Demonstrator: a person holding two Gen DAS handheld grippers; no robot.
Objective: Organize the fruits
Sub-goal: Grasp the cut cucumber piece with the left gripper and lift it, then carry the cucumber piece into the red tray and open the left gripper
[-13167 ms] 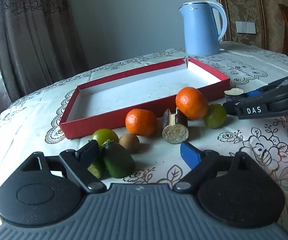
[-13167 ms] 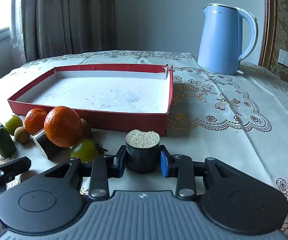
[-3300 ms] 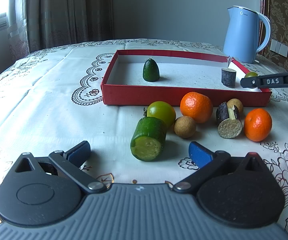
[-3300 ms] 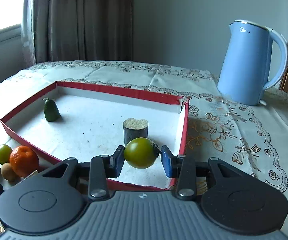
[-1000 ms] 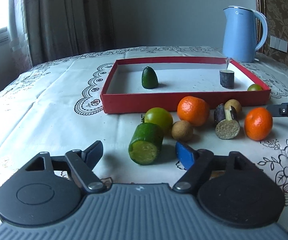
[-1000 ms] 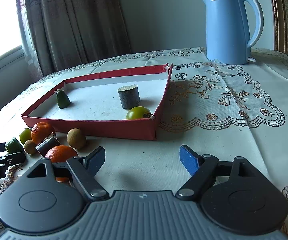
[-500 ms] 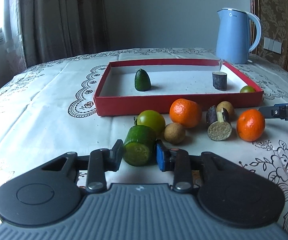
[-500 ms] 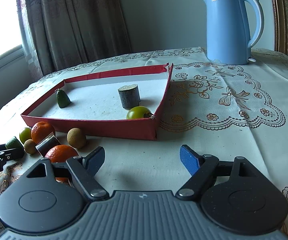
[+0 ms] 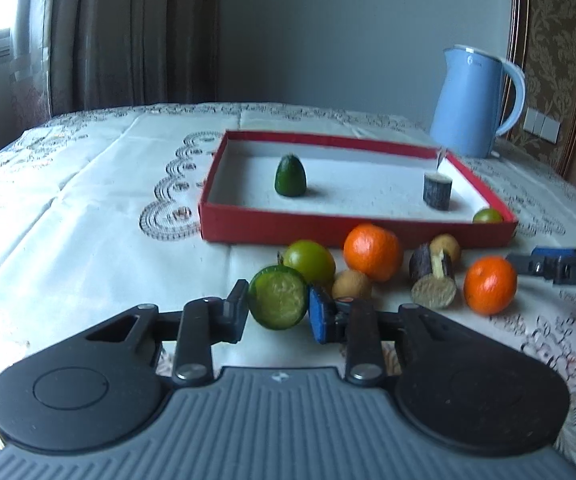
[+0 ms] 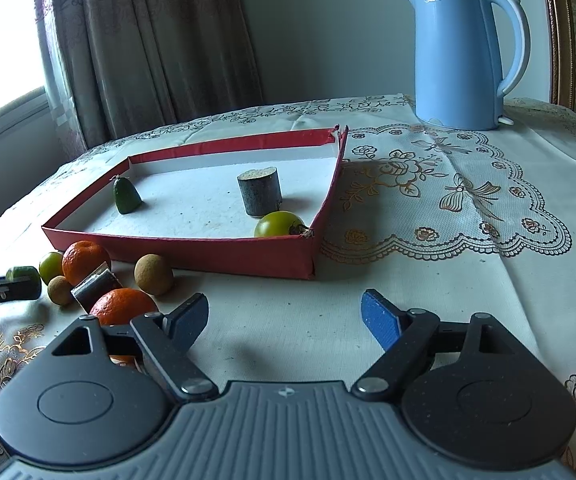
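My left gripper (image 9: pixel 278 306) is shut on a green cucumber piece (image 9: pixel 278 297) and holds it just above the cloth. Behind it lie a green tomato (image 9: pixel 310 262), two oranges (image 9: pixel 373 252) (image 9: pixel 490 285), two brown longans (image 9: pixel 351 285) (image 9: pixel 445 245) and a dark sugarcane piece (image 9: pixel 432 276). The red tray (image 9: pixel 328 226) holds a cucumber tip (image 9: pixel 290 175), a sugarcane stump (image 9: pixel 437 191) and a green tomato (image 9: pixel 487 216). My right gripper (image 10: pixel 284 318) is open and empty over the cloth in front of the tray (image 10: pixel 208 250), with an orange (image 10: pixel 122 306) by its left finger.
A blue electric kettle (image 9: pixel 472 102) stands behind the tray on the right, also in the right wrist view (image 10: pixel 458 52). The table wears a white lace cloth (image 9: pixel 88 208). Curtains hang at the back left. The right gripper's tip (image 9: pixel 560 268) reaches in beside the right orange.
My left gripper has lifted the cucumber piece off the cloth and raised it slightly. The right gripper has stayed open and nearly still.
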